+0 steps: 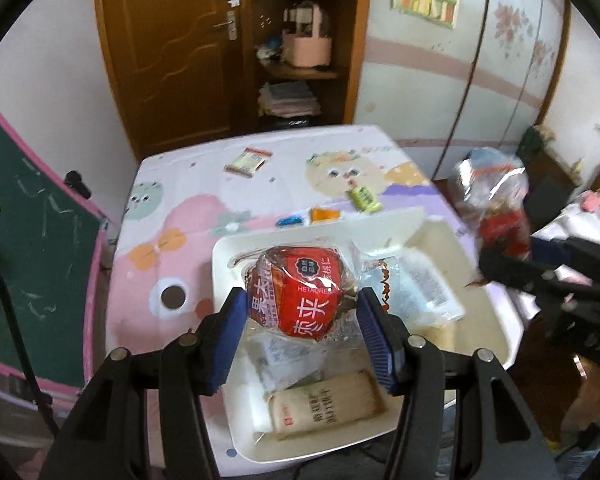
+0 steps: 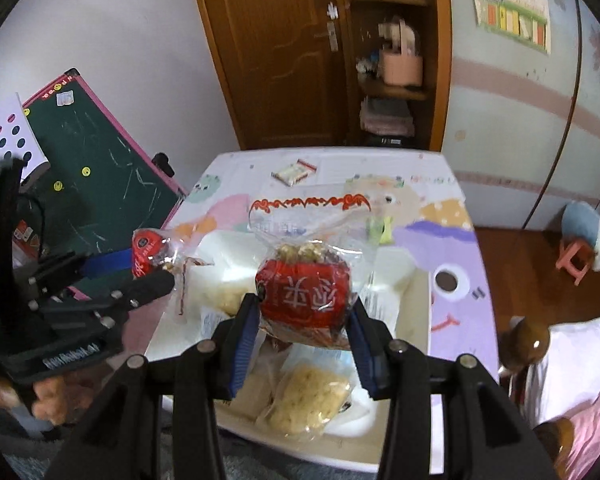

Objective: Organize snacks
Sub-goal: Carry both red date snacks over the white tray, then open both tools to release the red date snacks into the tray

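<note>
Glossy cartoon-print tabletop (image 1: 172,240), crinkly red-labelled clear snack packets (image 1: 300,292).

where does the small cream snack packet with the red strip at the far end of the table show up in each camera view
Left wrist view: the cream packet lies upper centre-left, on the far part of the table, beyond the white tray.
Right wrist view: the same packet lies upper centre, near the table's far edge, above the held snack bag.
Shared landmark: the brown wooden door behind the table.

Two red-labelled clear snack packets (image 1: 300,296) (image 2: 304,300) hang above the white tray (image 1: 224,252).
</note>
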{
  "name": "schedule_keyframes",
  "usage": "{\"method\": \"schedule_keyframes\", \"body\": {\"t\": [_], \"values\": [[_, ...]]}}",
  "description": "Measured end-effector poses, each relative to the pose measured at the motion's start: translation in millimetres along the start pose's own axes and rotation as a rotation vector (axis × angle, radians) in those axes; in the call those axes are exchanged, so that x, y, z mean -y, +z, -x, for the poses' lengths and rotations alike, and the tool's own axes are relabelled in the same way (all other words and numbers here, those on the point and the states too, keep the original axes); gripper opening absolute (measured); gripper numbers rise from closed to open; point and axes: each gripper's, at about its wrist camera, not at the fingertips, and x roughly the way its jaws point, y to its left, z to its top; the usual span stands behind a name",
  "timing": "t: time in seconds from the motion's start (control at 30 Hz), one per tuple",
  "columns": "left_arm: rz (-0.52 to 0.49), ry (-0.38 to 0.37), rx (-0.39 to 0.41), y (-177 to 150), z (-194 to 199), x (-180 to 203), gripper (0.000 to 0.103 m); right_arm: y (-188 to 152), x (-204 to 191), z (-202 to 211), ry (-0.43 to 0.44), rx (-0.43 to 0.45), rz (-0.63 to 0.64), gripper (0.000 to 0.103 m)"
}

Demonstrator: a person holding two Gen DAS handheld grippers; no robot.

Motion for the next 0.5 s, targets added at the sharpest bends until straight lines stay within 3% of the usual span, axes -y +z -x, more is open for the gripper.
{"method": "schedule_keyframes", "body": {"t": [0.23, 0.5], "values": [[0.025, 0.002, -0.087, -19, -26, 2, 0.055, -8, -1, -10, -0.014, -0.036, 0.000, 0.044], [0.031, 0.008, -0.088, -15, -30, 3, 0.055, -9, -3, -16, -0.026, -0.057, 0.013, 0.044]]}}
